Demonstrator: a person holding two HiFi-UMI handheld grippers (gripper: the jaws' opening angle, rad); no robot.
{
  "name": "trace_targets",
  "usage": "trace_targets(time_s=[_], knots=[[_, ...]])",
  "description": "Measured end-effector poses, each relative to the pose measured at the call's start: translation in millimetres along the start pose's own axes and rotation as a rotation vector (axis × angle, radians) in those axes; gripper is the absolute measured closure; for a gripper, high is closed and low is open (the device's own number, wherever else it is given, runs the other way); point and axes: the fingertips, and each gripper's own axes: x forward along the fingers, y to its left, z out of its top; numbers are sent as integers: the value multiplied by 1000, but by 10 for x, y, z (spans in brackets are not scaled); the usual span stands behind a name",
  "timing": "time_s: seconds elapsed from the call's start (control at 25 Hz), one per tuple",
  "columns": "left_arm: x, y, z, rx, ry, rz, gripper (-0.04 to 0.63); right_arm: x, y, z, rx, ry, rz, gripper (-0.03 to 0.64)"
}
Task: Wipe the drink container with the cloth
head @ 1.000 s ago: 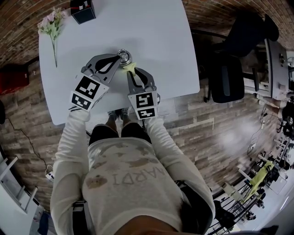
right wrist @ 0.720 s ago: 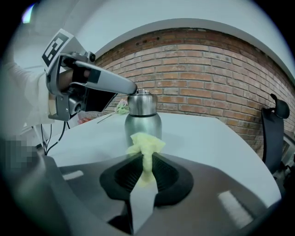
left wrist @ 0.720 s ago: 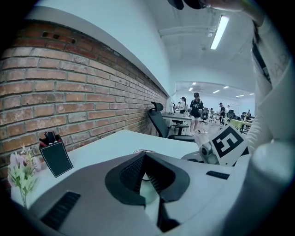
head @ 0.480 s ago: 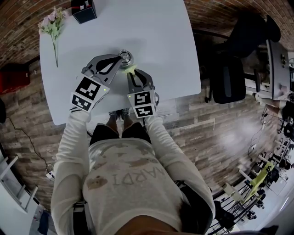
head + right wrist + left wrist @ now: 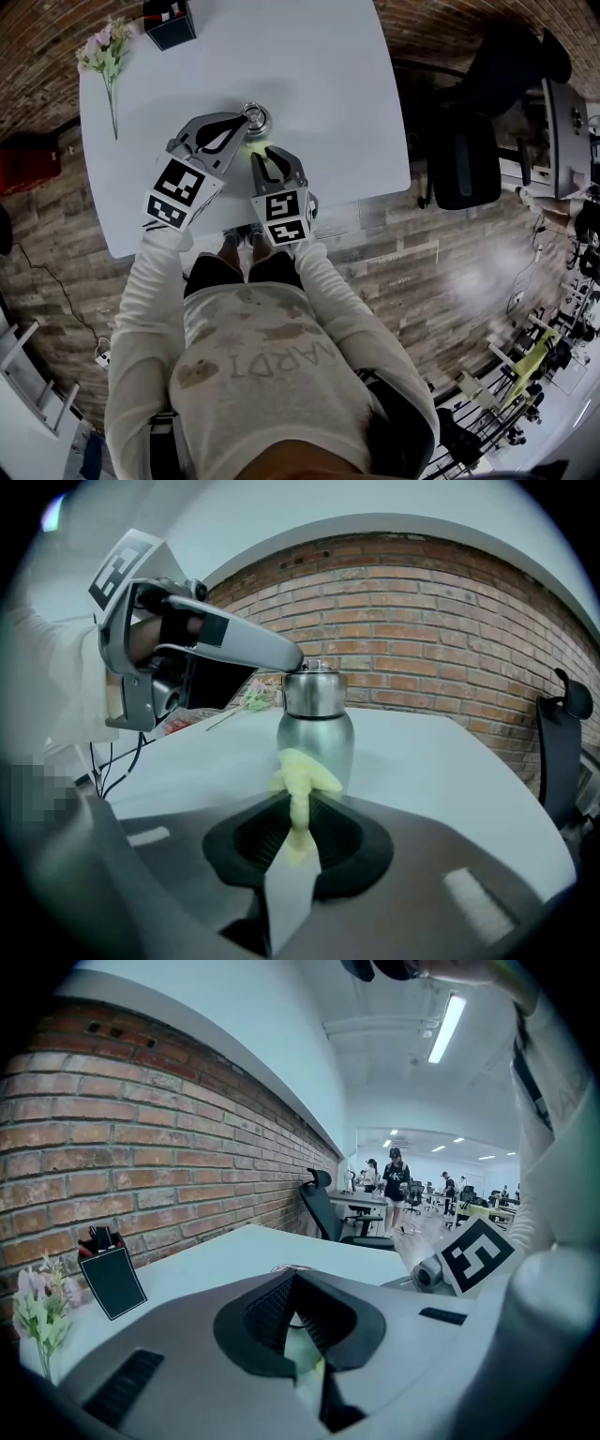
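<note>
A silver drink container (image 5: 254,118) stands upright on the white table (image 5: 319,75). My left gripper (image 5: 246,120) is shut on its cap; in the right gripper view that gripper's tip (image 5: 291,658) meets the top of the container (image 5: 317,728). My right gripper (image 5: 260,155) is shut on a bunched yellow cloth (image 5: 255,148). The cloth (image 5: 300,778) pokes out past the jaws and presses against the container's lower side. In the left gripper view the gripper (image 5: 292,1279) hides most of the container.
A flower sprig (image 5: 108,56) lies at the table's far left, beside a dark marker box (image 5: 169,21). A black office chair (image 5: 464,159) stands off the table's right side. The table's near edge (image 5: 356,202) runs just behind my grippers.
My right gripper has shifted left and back toward the person, dragging the cloth down the container's near side. The left gripper and the container have stayed put.
</note>
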Motion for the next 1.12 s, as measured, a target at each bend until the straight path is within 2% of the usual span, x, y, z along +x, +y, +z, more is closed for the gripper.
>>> trace_targets(time_s=[0.56,0.84,0.92,1.04,1.12], knots=[[-16,1,0,-2,-4,-11,595,171,408,37,-25,15,77,546],[-35,12,-3,6,-14,-7,595,49,407,55,-39,-12,69,546],[-36,3,5,29,-24,3,595,-27,366,72,-31,-29,53,546],[-77,-17,50,66,-64,27,595,-158,271,136,-19,-66,19,546],[-154,8,107,60,-104,51,595,-252,222,202,-12,-87,2,546]])
